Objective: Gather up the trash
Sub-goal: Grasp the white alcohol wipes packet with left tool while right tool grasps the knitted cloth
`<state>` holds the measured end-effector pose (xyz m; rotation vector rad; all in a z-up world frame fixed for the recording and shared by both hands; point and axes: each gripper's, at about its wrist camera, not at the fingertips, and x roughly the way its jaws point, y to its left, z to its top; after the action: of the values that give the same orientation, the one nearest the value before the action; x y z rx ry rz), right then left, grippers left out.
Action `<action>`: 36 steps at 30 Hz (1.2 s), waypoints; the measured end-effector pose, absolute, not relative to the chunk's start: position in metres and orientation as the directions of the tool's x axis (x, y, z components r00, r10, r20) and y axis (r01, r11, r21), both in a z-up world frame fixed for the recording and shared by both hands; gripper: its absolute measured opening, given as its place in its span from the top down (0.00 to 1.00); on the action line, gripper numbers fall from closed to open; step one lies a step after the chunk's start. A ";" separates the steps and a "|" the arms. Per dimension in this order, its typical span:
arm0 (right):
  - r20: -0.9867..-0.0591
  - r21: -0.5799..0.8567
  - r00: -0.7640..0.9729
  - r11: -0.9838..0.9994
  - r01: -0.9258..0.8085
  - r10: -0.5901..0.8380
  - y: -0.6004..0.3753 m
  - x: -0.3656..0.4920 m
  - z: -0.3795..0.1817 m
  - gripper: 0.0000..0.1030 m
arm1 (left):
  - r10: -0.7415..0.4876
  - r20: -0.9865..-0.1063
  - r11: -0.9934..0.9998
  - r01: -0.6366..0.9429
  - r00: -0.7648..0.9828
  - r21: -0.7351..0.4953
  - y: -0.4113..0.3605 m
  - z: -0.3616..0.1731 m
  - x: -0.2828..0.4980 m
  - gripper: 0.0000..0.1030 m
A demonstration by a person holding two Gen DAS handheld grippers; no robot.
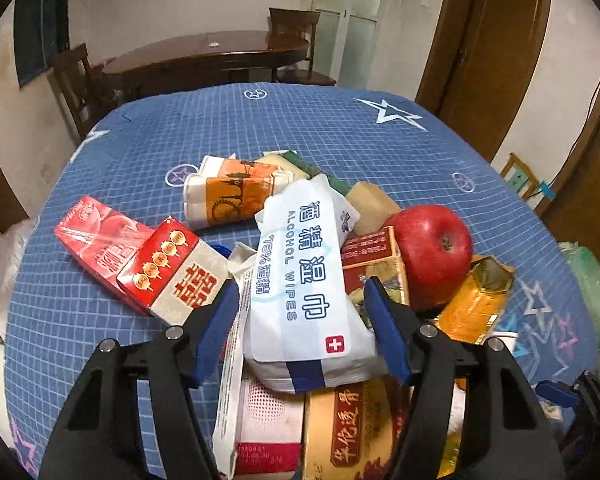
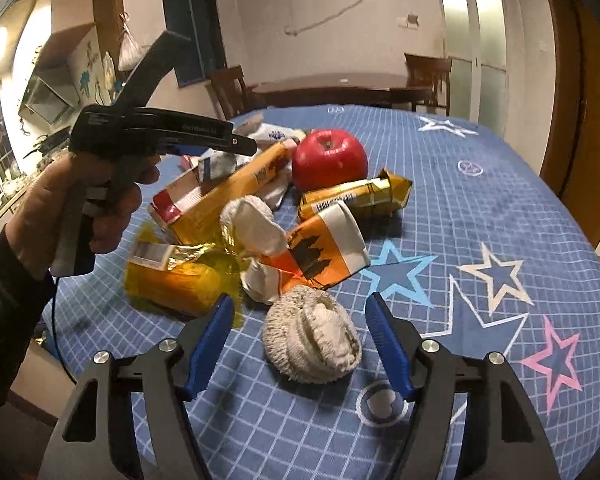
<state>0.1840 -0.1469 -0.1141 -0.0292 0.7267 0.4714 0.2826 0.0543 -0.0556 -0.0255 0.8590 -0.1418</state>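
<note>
Two tools in play, both over the blue checked surface (image 1: 148,148) with its star print. My left tool (image 1: 300,312) straddles the white alcohol-wipes packet (image 1: 300,276); the blue pads sit on either side of it, jaws about half open. I cannot tell whether the pads actually press on the packet. The packet lies on top of the heap, over a white-and-red packet (image 1: 266,428) and a yellow box with red lettering (image 1: 348,428).

Around it in the left wrist view: a red-and-white carton (image 1: 176,268) lying against a red juice-style box (image 1: 96,236) at left, an orange-and-white crumpled pack (image 1: 232,192) behind, a red apple (image 1: 432,252) at right touching a gold-orange wrapper (image 1: 476,300).

My right tool (image 2: 300,328) hovers with a balled-up whitish cloth (image 2: 312,336) between its fingers, jaws about half open, a visible gap at each pad, nothing gripped. The cloth rests on the surface just in front of the heap. Behind it: a crushed orange-and-white carton (image 2: 324,248), a yellow box (image 2: 224,192), the apple farther back. At left in this view, a hand (image 2: 72,208) in a dark sleeve holds the left tool's handle above the pile.
</note>
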 end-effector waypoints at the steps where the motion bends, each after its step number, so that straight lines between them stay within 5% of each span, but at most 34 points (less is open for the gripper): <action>1: -0.655 0.129 0.642 0.897 -0.423 0.397 -0.146 0.187 -0.116 0.41 | -0.129 -0.752 0.991 0.114 0.647 -0.071 0.053 -0.056 0.283 0.42; 7: -0.667 0.123 0.637 0.900 -0.419 0.388 -0.146 0.191 -0.122 0.59 | -0.107 -0.735 0.994 0.087 0.669 -0.066 0.058 -0.055 0.275 0.53; 16: -0.557 0.091 0.747 0.921 -0.379 0.363 -0.164 0.169 -0.091 0.60 | -0.073 -0.600 0.997 0.048 0.797 -0.058 0.062 -0.015 0.226 0.54; 24: -0.465 0.039 0.815 0.927 -0.372 0.346 -0.165 0.163 -0.051 0.60 | -0.184 -0.507 0.983 0.148 0.842 -0.111 0.046 0.017 0.187 0.53; 33: -0.472 0.050 0.803 0.921 -0.387 0.364 -0.166 0.150 -0.051 0.60 | -0.239 -0.543 0.970 0.175 0.805 -0.168 0.057 0.013 0.201 0.51; 36: -0.478 0.058 0.799 0.921 -0.386 0.365 -0.166 0.147 -0.054 0.60 | -0.248 -0.557 0.968 0.185 0.792 -0.168 0.059 0.012 0.201 0.63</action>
<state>0.1468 -0.1659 -0.0536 -0.0433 0.5037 0.4027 0.2010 0.0591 0.0116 -0.1070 0.6138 -0.2337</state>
